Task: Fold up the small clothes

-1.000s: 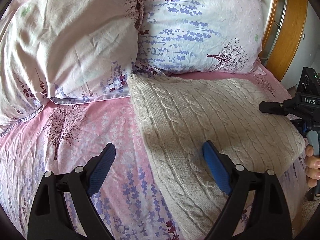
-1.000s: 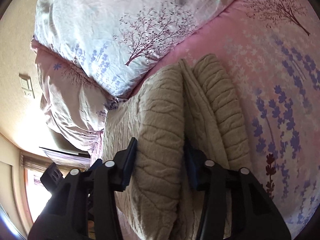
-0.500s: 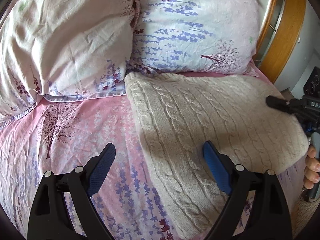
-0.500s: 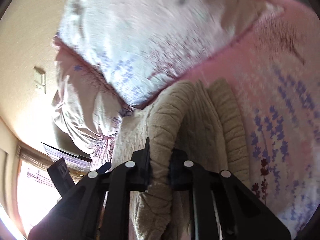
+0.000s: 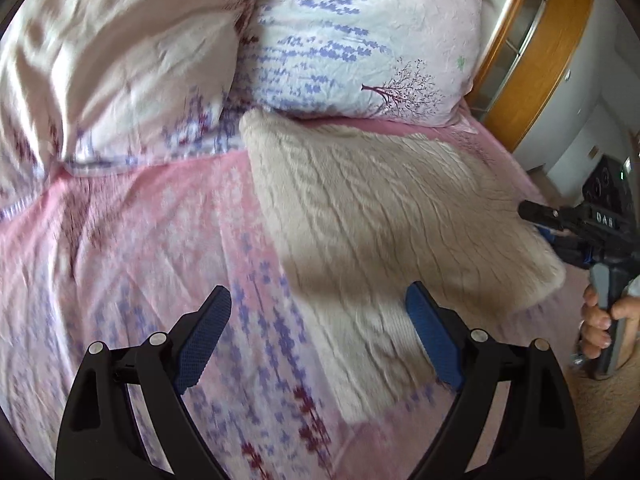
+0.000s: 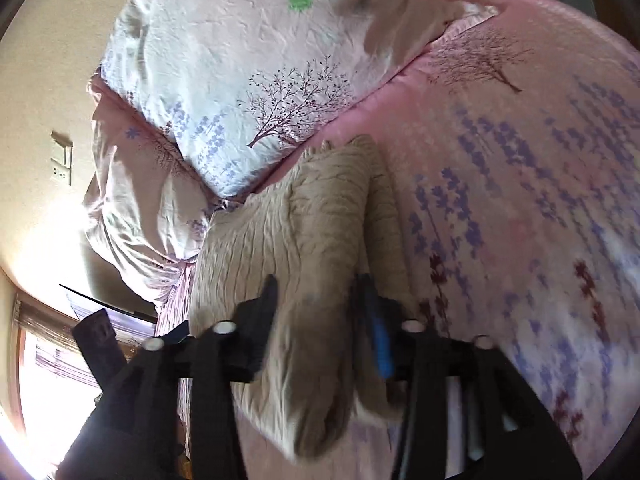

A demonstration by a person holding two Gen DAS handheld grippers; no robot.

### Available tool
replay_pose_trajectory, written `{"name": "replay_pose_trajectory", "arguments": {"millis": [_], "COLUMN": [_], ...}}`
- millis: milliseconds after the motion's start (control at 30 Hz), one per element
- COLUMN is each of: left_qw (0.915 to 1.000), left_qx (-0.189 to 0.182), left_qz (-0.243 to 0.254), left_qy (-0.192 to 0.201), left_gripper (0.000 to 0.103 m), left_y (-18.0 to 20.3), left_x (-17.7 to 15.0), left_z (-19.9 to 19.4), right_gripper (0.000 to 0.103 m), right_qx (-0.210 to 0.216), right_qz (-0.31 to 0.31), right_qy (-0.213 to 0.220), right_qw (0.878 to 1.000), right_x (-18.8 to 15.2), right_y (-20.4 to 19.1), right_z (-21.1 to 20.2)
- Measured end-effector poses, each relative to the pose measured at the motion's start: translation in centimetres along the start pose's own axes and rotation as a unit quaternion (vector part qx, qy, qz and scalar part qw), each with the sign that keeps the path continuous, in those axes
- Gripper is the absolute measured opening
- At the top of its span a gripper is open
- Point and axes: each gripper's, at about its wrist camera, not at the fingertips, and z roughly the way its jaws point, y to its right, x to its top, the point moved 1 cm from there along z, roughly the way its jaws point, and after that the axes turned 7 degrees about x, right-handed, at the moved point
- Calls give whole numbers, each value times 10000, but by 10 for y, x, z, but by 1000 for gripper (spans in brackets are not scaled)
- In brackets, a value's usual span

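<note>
Right claw (image 6: 320, 316) opening w/ 1 folded sweater (image 5: 392, 216) edge between jaws; left claw (image 5: 318, 336) wide open; 2 pillows (image 5: 360, 36).

I'm working in a home bedroom. A bed (image 5: 120, 240) with a pink floral sheet fills my view, 2 pillows (image 5: 360, 40) in matching tree-and-lavender print propped at its head. A wooden door frame (image 5: 540, 60) stands beyond the bed, and a wall switch (image 6: 62, 162) sits on the cream wall.
</note>
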Motion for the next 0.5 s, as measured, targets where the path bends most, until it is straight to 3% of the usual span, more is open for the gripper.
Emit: {"name": "replay_pose_trajectory", "arguments": {"millis": [233,400,500], "left_qw": [9979,9980,9978], "left_qx": [-362,-201,-170], "left_qz": [-259,-305,-353], "left_qy": [-476,-513,-531], "left_gripper": [82,79,75], "left_y": [1,6,10], "left_x": [-25,-34,-38], "left_z": [5,4,-1], "right_gripper": [46,42,28], "right_qx": [0,-266,-436], "right_qz": [-126,-555,-779], "right_qy": [-65,-155,-241], "right_qw": [9999,9980,9957], "right_x": [-28,-41,-47], "right_y": [-6,-22,-26], "right_z": [-21,-15,-7]}}
